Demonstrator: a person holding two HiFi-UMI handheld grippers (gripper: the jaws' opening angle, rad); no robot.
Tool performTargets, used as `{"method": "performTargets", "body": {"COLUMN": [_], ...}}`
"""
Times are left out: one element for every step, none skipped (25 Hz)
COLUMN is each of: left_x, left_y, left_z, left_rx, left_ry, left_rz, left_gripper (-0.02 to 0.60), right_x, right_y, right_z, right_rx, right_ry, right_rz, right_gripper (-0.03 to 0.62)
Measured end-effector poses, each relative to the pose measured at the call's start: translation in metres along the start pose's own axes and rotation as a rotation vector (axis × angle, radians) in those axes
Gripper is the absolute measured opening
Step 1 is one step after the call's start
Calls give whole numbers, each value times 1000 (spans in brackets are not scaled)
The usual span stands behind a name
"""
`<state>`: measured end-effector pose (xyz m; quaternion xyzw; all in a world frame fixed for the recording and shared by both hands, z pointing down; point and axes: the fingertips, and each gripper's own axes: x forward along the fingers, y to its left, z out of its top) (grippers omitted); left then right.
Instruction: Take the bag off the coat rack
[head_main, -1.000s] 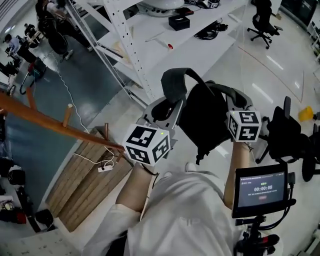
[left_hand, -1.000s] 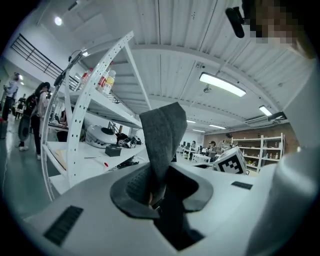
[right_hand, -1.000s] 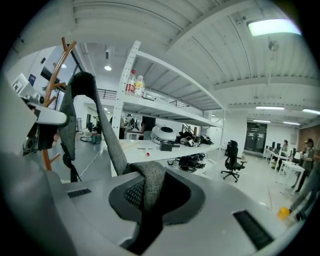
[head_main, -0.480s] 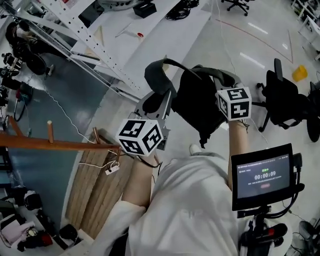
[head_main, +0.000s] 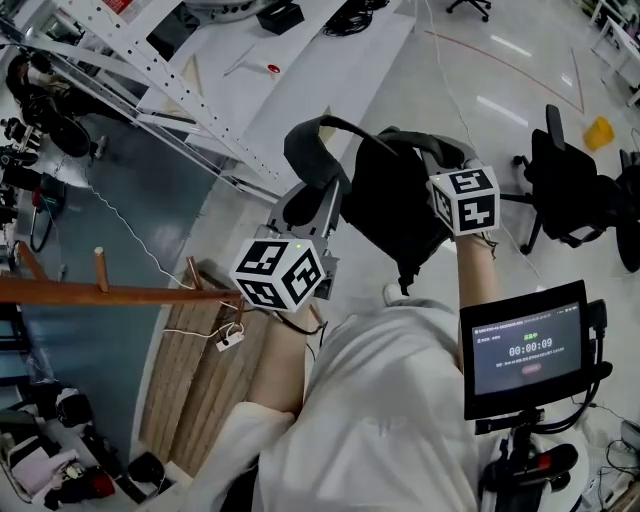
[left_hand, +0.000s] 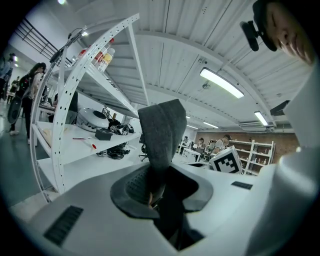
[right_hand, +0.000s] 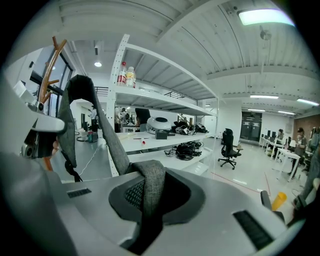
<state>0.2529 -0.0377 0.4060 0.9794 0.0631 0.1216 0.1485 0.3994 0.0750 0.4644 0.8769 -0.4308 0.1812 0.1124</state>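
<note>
A black bag (head_main: 390, 205) hangs clear of the floor between my two grippers, in front of my body. My left gripper (head_main: 318, 210) is shut on one grey strap (left_hand: 162, 135), which rises up out of its jaws. My right gripper (head_main: 442, 165) is shut on the other grey strap (right_hand: 150, 182), which loops up to the left. The wooden coat rack (head_main: 110, 293) with its pegs stands off to the left, apart from the bag; its top (right_hand: 52, 60) also shows in the right gripper view.
A white perforated shelf frame (head_main: 150, 70) and a white table (head_main: 300, 70) stand ahead. Black office chairs (head_main: 580, 200) are at the right, and a screen on a stand (head_main: 525, 350) is at my right side. A wooden floor panel (head_main: 190, 370) with a power strip (head_main: 228, 340) lies under the rack.
The bag and both grippers sit a little higher in the head view, and the rack has slid lower and to the left. Both grips on the straps are unchanged.
</note>
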Motion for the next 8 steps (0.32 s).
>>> {"method": "performTargets", "body": {"left_x": [0, 0, -1, -1, -1, -2, -2, -2], "left_y": [0, 0, 0, 0, 0, 1, 1, 1], "left_z": [0, 0, 0, -1, -2, -2, -3, -4], "left_rx": [0, 0, 0, 0, -1, -3, -5, -7], "left_ry": [0, -1, -1, -1, -1, -1, 0, 1], "left_rz": [0, 1, 2, 2, 3, 3, 3, 3], "left_gripper": [83, 83, 83, 83, 83, 83, 83, 83], "right_x": [0, 0, 0, 1, 1, 1, 2, 2], "right_y": [0, 1, 1, 1, 1, 1, 1, 1], "right_z": [0, 0, 0, 0, -1, -1, -2, -2], "right_rx": [-1, -2, -3, -4, -3, -2, -1, 1], "right_ry": [0, 0, 0, 1, 1, 2, 3, 4], "right_rz": [2, 3, 4, 4, 4, 4, 4, 4], "right_gripper": [44, 44, 44, 44, 44, 44, 44, 44]}}
